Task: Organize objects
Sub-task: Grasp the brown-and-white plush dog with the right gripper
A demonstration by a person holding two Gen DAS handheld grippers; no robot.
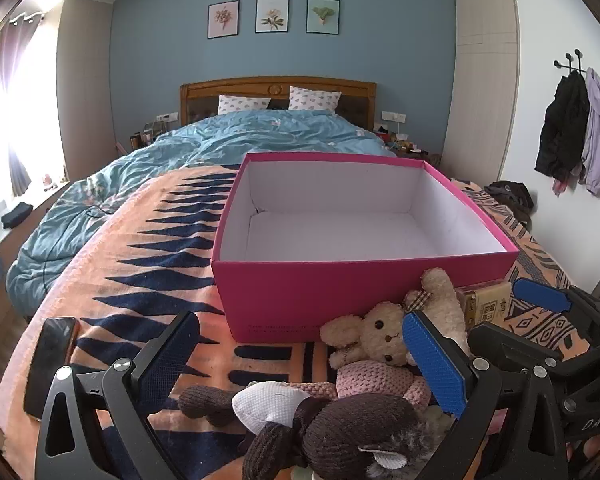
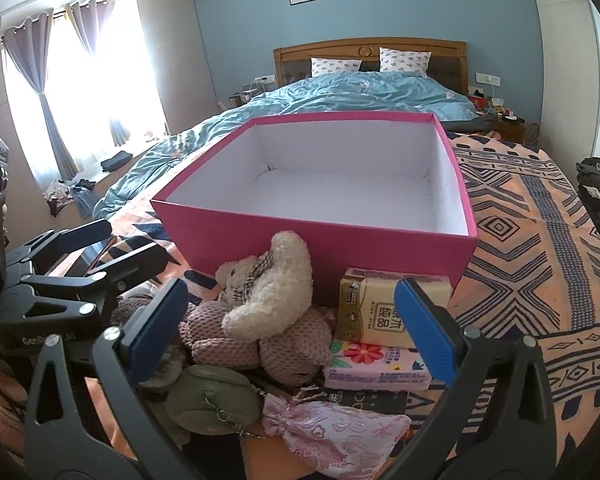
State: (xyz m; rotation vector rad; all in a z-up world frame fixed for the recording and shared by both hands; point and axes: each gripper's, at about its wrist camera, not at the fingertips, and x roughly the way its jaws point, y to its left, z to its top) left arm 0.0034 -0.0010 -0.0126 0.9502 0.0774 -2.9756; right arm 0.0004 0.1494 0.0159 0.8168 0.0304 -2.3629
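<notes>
A pink box (image 1: 300, 296) with a bare white inside stands open on the patterned blanket, also in the right wrist view (image 2: 340, 240). In front of it lies a pile: a cream teddy bear (image 1: 380, 336) in a pink knit body (image 2: 228, 332), a brown knit plush (image 1: 352, 432), a yellow tissue pack (image 2: 368, 308), a pink tissue pack (image 2: 376, 368), a green pouch (image 2: 212, 396) and a pink satin bag (image 2: 332, 428). My left gripper (image 1: 300, 364) is open above the plush toys. My right gripper (image 2: 292, 332) is open over the bear and tissue packs, holding nothing.
A black phone (image 1: 50, 360) lies on the blanket left of the pile. A blue duvet (image 1: 220, 136) and two pillows cover the far bed. The blanket (image 2: 540, 240) stretches right of the box. Jackets (image 1: 572, 128) hang on the right wall.
</notes>
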